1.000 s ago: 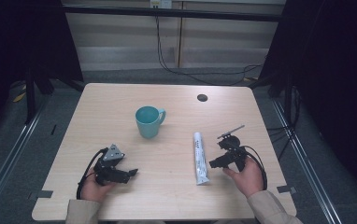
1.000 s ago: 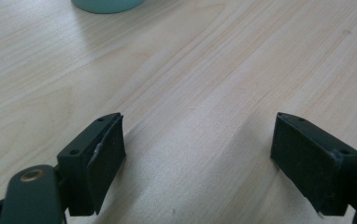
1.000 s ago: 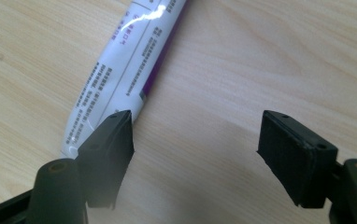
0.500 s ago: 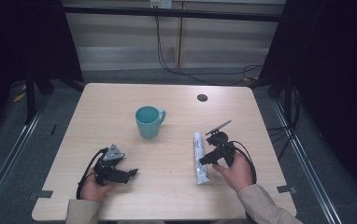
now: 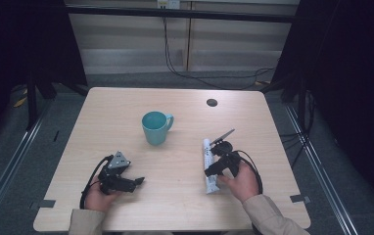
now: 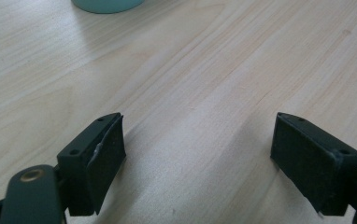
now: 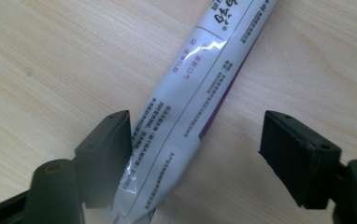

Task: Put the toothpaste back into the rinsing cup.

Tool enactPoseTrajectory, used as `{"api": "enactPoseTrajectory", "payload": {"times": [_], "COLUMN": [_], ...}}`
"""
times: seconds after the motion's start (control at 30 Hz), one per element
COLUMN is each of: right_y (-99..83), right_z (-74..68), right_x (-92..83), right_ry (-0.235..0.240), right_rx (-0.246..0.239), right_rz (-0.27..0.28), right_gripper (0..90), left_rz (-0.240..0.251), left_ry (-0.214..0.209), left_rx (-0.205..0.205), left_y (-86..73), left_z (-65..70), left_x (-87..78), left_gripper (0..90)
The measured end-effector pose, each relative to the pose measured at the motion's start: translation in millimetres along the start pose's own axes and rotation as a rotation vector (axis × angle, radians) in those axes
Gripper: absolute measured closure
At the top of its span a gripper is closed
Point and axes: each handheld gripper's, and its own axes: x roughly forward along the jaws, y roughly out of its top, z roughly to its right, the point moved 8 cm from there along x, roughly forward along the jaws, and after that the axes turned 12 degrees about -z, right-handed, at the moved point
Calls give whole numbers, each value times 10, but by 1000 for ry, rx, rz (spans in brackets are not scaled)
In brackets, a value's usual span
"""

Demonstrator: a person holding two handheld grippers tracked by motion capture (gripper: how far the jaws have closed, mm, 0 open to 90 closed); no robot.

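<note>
A white toothpaste tube (image 5: 206, 149) lies lengthwise on the right half of the wooden table (image 5: 111, 112). My right gripper (image 5: 209, 172) hovers over its near end, and its jaws have just been opening. In the right gripper view the tube (image 7: 200, 88) runs between the two jaws of that gripper (image 7: 195, 128); the left one is at the tube's edge and the right one stands well clear. My left gripper (image 5: 137, 181) rests near the front left, open, with bare wood between the jaws (image 6: 197, 128). A teal mug (image 5: 154, 127) stands at the table's middle; its base (image 6: 106, 4) is far ahead.
A small black round hole (image 5: 212, 102) sits in the tabletop at the back right. Cables trail from both grippers toward the front edge. Metal rails run along the floor on either side of the table.
My right hand has slid left from beside the tube to over its near end, so the jaws now straddle it. The left hand, mug and tube have not moved.
</note>
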Motion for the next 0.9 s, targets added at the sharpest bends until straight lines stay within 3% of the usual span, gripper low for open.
{"api": "enactPoseTrajectory", "payload": {"times": [0.2, 0.33, 0.5, 0.8, 0.9], "right_y": [7, -4, -39, -135, -182], "right_z": [-46, -95, -120, -21, 24], "right_x": [31, 111, 160, 138, 124], "right_ry": [16, -12, -8, -54, -74], "right_rx": [-8, -36, -44, -43, -62], "right_rz": [-5, -28, -38, -80, -107], "right_gripper": [248, 286, 336, 428, 511], "left_rz": [-1, 0, 0, 1, 0], "left_ry": [3, 1, 0, 0, 4], "left_rx": [4, 0, 0, 0, 5], "left_y": [0, 0, 0, 0, 0], "left_z": [-4, -1, 0, 0, -5], "left_x": [-1, 0, 0, 0, -1], "left_gripper": [173, 173, 173, 173, 173]}}
